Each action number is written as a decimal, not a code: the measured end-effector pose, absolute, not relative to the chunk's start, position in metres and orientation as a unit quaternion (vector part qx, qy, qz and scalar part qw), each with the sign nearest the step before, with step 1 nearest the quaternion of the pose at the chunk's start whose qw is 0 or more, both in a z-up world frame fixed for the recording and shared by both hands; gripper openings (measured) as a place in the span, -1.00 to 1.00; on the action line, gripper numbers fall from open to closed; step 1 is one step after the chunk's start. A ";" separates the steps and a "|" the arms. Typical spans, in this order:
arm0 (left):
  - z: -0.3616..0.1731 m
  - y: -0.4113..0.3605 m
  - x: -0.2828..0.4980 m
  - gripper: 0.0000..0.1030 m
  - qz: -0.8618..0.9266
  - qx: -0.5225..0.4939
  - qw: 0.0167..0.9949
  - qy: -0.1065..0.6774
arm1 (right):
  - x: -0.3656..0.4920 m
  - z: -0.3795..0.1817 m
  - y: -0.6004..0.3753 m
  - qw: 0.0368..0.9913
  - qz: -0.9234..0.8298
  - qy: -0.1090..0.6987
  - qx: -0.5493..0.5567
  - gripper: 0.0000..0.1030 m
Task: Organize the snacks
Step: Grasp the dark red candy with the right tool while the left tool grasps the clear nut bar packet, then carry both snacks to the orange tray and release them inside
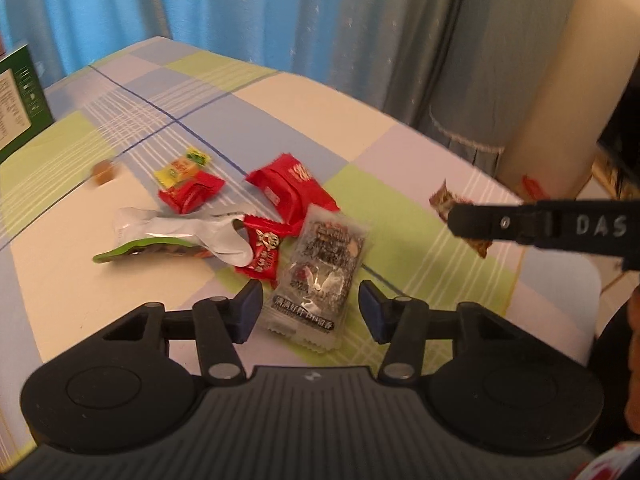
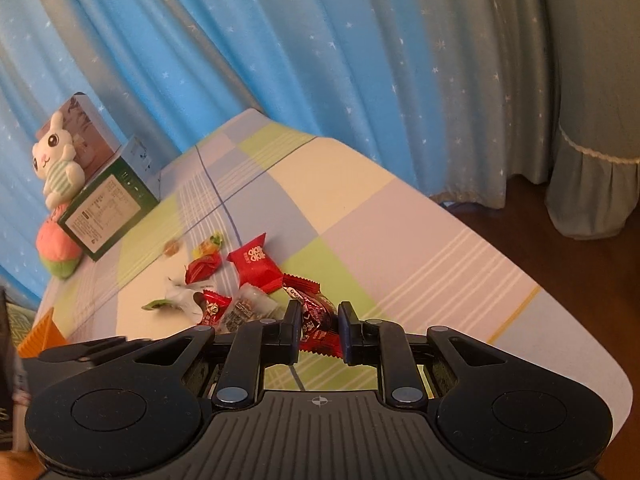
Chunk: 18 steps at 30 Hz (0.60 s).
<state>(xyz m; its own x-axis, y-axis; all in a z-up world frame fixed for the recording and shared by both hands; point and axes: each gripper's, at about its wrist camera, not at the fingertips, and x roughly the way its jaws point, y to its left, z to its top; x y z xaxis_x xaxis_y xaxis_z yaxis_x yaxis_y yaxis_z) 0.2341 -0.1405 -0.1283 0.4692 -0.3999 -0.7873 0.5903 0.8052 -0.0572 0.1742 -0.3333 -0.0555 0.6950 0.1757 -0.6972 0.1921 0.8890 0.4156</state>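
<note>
Right gripper [image 2: 320,330] is clamped on a dark red crinkly foil snack packet [image 2: 318,322], pads pinching it across its middle, and in the left wrist view that same packet [image 1: 460,216] hangs off the tip above the right edge of the checked pastel tablecloth [image 1: 400,152]. Left gripper [image 1: 310,312] hovers with its jaws apart, straddling the near end of a clear plastic sachet with dark printing [image 1: 320,276]; neither blue pad looks to be pressing it, so nothing is held there. The sachet lies flat on the cloth at the front of the loose pile, touching a small red wrapped candy [image 1: 262,252] and just beside a torn silver and green foil bag [image 1: 176,236], with a bigger red pillow pack [image 1: 290,192] behind. I'd judge the sachet light, floppy and slick, likely to slide or buckle when squeezed flat. Better to nip its crimped end seal, where the film is stiffest. Watch that neighbouring candy, it could get dragged along.
</note>
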 end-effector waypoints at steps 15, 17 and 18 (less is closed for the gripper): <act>-0.118 -0.036 0.149 -0.26 -0.150 0.071 0.881 0.444 | 0.169 -0.081 -0.254 0.893 0.106 0.433 0.063 -0.62; -0.120 -0.026 0.146 -0.25 -0.143 0.055 0.883 0.445 | 0.167 -0.084 -0.244 0.894 0.120 0.429 0.038 -0.62; -0.120 -0.023 0.146 -0.25 -0.144 0.051 0.884 0.442 | 0.166 -0.084 -0.239 0.896 0.122 0.426 0.022 -0.62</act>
<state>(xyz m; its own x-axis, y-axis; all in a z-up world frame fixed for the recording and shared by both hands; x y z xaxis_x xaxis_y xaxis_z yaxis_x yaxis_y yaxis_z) 0.1459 -0.0234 -0.1203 0.5674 -0.2093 -0.7964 0.2992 0.9535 -0.0374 0.1655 -0.2391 -0.0844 0.6071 0.2362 -0.7587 -0.1996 0.9695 0.1422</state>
